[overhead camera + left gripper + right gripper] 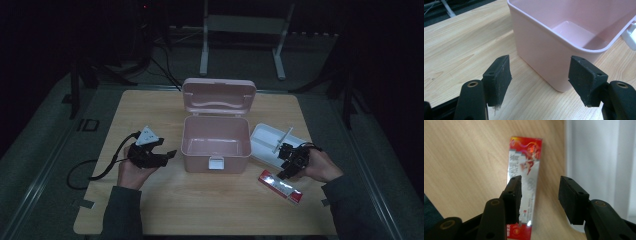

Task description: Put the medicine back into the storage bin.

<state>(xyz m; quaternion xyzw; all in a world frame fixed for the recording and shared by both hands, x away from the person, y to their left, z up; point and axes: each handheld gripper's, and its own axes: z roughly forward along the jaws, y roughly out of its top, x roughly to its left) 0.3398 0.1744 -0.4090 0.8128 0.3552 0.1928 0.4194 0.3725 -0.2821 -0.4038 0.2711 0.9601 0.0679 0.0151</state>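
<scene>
Both tools were released: my right tool [540, 200] hovered over the red toothpaste box [524, 182], my left tool [540, 82] faced the pink box [554, 50].

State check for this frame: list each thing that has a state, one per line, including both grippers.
Pink box: lid up, inside bare, upright mid-table.
White tray: on the table right of the box, by the right gripper.
Red and silver carton: lying flat on the table, not gripped.
Left gripper: open, nothing between its pads, facing the box's corner.
Right gripper: open, poised over the carton.
</scene>
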